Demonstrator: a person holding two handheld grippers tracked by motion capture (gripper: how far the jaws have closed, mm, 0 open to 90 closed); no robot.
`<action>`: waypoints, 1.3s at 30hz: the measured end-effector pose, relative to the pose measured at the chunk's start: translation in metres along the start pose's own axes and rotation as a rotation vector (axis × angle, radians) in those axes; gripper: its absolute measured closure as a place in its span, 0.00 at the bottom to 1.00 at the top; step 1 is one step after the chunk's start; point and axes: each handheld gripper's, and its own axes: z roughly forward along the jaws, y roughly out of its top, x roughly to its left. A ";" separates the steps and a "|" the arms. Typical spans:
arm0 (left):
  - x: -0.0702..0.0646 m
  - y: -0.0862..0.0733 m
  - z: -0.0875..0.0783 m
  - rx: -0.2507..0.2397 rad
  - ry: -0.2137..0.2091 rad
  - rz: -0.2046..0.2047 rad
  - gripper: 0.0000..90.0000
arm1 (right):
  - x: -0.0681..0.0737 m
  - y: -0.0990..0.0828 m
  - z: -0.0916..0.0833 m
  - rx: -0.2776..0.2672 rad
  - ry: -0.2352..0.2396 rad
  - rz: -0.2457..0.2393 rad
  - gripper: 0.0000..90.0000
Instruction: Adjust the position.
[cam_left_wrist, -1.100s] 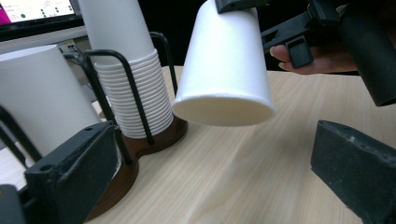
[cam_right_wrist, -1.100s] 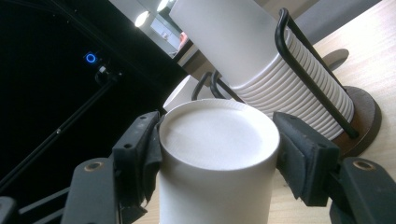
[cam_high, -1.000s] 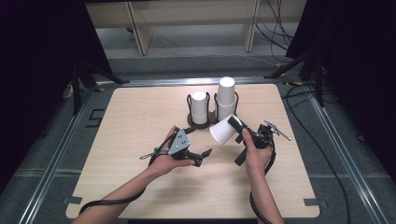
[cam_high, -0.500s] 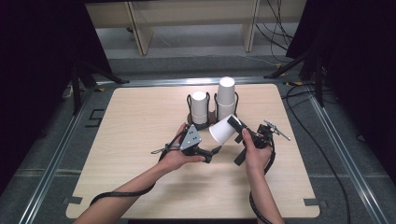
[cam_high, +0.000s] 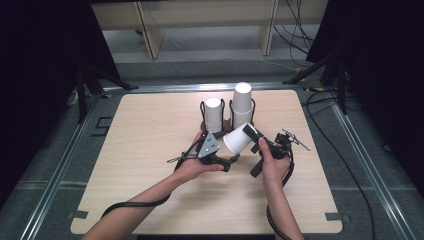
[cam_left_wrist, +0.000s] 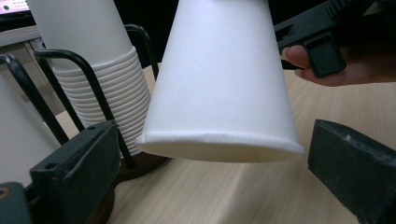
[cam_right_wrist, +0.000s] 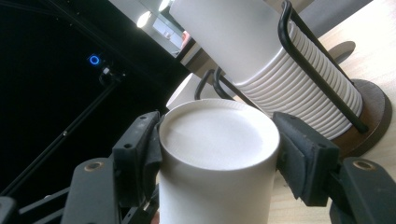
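A single white paper cup (cam_high: 238, 141) hangs tilted over the table, its rim pointing down and left. My right gripper (cam_high: 250, 135) is shut on the cup's closed base end (cam_right_wrist: 218, 135), one pad on each side. My left gripper (cam_high: 229, 161), with its grey plate on top, sits just left of the cup. In the left gripper view the cup's rim (cam_left_wrist: 219, 144) lies between the wide-apart jaws of the left gripper (cam_left_wrist: 210, 161), and neither pad touches it.
Two stacks of white cups (cam_high: 213, 112) (cam_high: 242, 104) stand in black wire holders on a dark round base (cam_right_wrist: 373, 112), just behind the held cup. Bare wooden table (cam_high: 150, 130) spreads to the left and front. Cables trail off the table's right side.
My left gripper has moved right, up to the held cup, so its jaws now flank the rim. The right gripper and the cup have stayed in place.
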 end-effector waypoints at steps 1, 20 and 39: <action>0.000 0.000 0.000 -0.001 0.000 -0.002 0.02 | 0.000 0.000 0.001 -0.006 -0.001 0.003 0.40; -0.001 -0.001 0.007 -0.020 -0.002 -0.002 0.09 | -0.001 0.000 0.002 -0.008 0.018 0.013 0.40; 0.001 -0.002 0.004 -0.036 -0.004 -0.001 0.22 | 0.000 0.001 0.001 -0.007 0.019 0.016 0.38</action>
